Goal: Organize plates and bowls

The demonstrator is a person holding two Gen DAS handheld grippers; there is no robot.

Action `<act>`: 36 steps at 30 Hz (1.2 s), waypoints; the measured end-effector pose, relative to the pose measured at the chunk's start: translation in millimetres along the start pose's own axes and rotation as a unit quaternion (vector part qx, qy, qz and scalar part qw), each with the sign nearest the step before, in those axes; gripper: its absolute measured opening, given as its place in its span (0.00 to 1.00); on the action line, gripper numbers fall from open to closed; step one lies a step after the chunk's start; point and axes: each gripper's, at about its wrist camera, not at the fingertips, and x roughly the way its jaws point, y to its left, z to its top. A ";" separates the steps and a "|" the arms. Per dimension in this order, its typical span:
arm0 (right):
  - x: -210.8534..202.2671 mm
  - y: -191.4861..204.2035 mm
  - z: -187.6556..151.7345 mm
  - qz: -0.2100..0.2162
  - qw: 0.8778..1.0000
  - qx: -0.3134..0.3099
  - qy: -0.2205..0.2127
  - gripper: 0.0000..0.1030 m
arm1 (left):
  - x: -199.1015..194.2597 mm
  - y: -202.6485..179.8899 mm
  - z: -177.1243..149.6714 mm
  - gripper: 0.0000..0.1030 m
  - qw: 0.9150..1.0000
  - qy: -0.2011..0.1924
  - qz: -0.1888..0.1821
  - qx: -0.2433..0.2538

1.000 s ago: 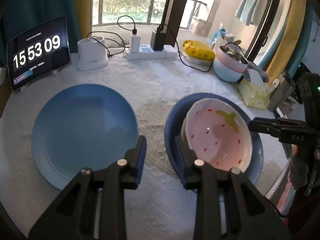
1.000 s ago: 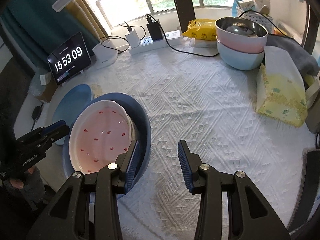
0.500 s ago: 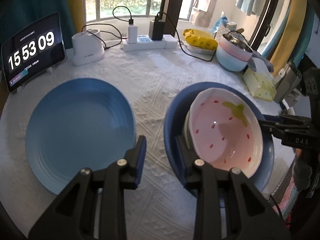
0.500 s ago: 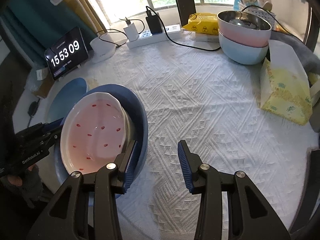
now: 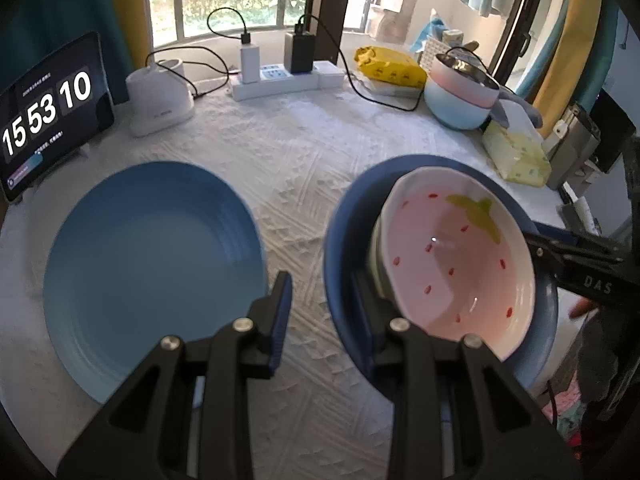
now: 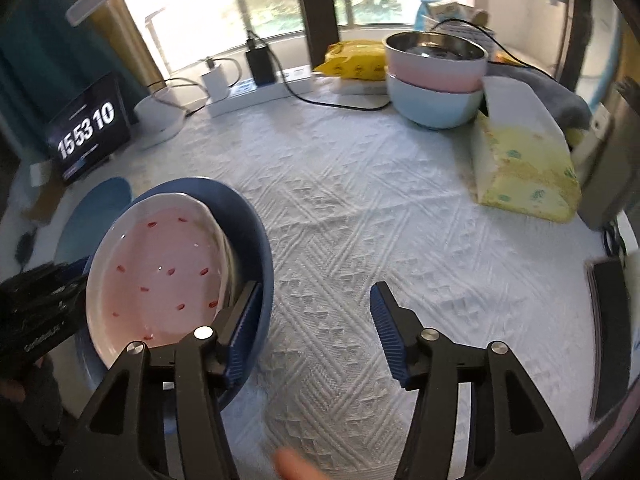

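A pink strawberry bowl (image 5: 452, 264) lies tilted in a dark blue bowl (image 5: 340, 232); both also show in the right wrist view, the pink bowl (image 6: 160, 268) inside the dark blue one (image 6: 252, 232). A light blue plate (image 5: 148, 260) lies flat to the left. My left gripper (image 5: 320, 300) is open, its right finger inside the dark blue bowl's near rim, its left finger over the cloth. My right gripper (image 6: 312, 320) is open wide, its left finger inside the dark blue bowl's rim. It shows at the bowl's far side in the left wrist view (image 5: 576, 256).
A white-clothed table (image 6: 360, 208) holds stacked pink and blue bowls with a steel one (image 6: 436, 80) at the back right, a yellow tissue pack (image 6: 524, 168), a power strip (image 5: 284, 78), a white charger base (image 5: 160, 100) and a clock tablet (image 5: 48, 108).
My right gripper has opened wider. Both grippers have closed in on the dark blue bowl from opposite sides. The clock went from 09 to 10.
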 end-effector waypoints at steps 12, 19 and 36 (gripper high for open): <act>-0.3 3.2 -8.3 0.011 0.999 0.035 -0.010 0.43 | -2.4 -2.6 -0.7 0.27 1.000 -0.011 -0.006 0.007; -1.5 17.9 -8.9 0.031 0.999 0.034 -0.018 0.09 | -4.0 -7.9 -1.1 0.11 1.000 -0.017 -0.022 0.002; -3.5 16.6 -10.6 0.027 0.997 0.068 -0.025 0.07 | -9.1 -11.3 -7.9 0.10 0.999 -0.033 -0.014 -0.001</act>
